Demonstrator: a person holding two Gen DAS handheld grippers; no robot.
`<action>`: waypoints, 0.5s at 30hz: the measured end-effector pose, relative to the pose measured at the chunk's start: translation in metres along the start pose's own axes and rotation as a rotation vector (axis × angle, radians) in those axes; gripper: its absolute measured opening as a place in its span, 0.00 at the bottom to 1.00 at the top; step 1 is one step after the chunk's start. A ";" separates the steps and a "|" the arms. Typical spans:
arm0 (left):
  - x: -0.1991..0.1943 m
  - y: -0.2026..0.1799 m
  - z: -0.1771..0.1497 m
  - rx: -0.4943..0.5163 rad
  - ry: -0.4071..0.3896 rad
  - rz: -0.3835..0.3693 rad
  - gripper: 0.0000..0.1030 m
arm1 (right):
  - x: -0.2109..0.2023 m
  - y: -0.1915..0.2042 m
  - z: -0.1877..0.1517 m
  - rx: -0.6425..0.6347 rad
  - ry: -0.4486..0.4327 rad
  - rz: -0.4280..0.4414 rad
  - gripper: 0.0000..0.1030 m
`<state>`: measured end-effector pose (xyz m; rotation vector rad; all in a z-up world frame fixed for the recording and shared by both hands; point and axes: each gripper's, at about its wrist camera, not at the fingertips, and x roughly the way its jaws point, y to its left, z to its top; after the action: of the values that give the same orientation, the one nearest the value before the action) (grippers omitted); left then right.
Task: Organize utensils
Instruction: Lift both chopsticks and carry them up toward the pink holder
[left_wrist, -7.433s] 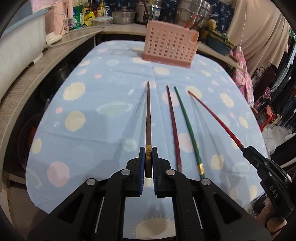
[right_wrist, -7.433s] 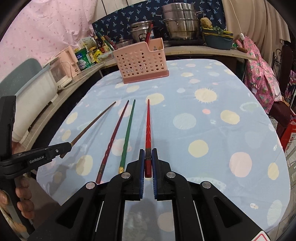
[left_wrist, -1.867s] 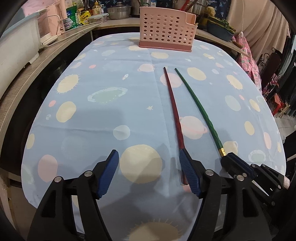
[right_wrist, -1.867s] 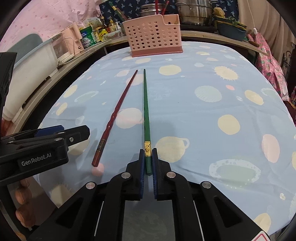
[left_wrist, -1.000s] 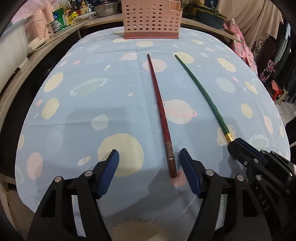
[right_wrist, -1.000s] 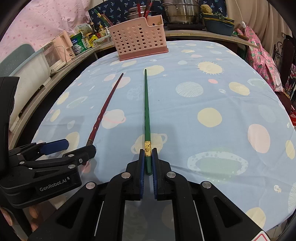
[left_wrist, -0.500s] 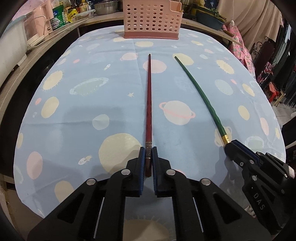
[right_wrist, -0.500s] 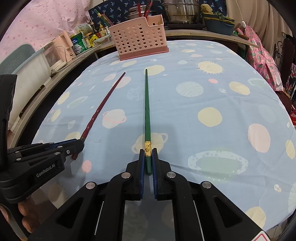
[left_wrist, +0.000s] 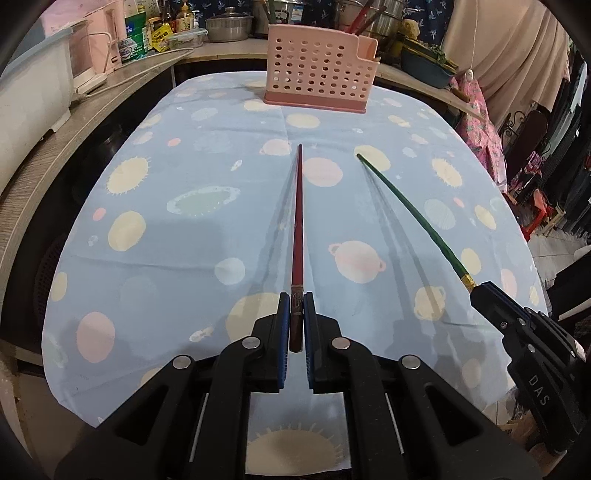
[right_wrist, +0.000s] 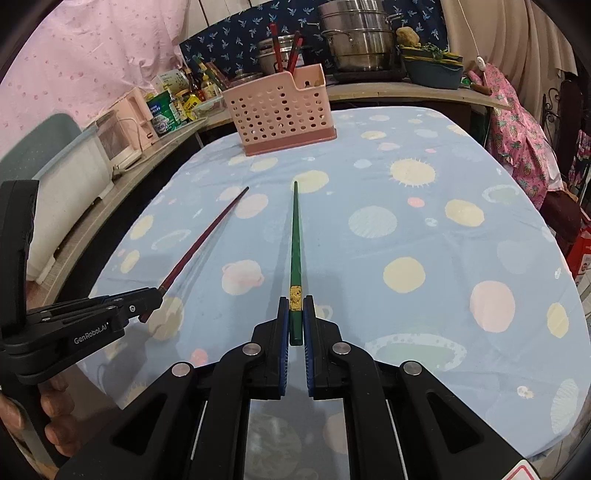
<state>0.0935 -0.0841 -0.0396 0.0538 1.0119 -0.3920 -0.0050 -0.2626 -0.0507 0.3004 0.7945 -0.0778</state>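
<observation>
A table covered by a pale blue cloth (left_wrist: 192, 258) printed with planets and suns fills both views. At its far end stands a pink perforated utensil basket (left_wrist: 319, 70), with 2 reddish chopsticks (right_wrist: 291, 55) upright in its far compartment. Beyond it, steel pots (right_wrist: 354, 40) sit on the counter.

The left gripper (left_wrist: 296, 314) is at the near edge, its blue-padded jaws closed to a narrow slit on the butt end of the dark red chopstick (left_wrist: 298, 221). That chopstick is raised off the cloth, its tip pointing toward the basket.

The right gripper (right_wrist: 295, 317), near and to the right, is likewise pinched tight on the butt end of the green chopstick (right_wrist: 296, 236), just behind its gold band (right_wrist: 296, 293). This stick also hangs above the cloth, its tip aimed far.
</observation>
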 end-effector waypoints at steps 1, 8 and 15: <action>-0.003 0.000 0.002 -0.003 -0.009 -0.004 0.07 | -0.004 0.000 0.004 0.004 -0.013 0.003 0.07; -0.036 0.004 0.028 -0.024 -0.094 -0.042 0.07 | -0.031 -0.004 0.043 0.026 -0.115 0.019 0.07; -0.058 0.010 0.061 -0.046 -0.172 -0.051 0.07 | -0.048 -0.009 0.084 0.040 -0.210 0.036 0.07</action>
<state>0.1192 -0.0715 0.0405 -0.0463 0.8530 -0.4126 0.0180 -0.2983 0.0371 0.3390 0.5800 -0.0899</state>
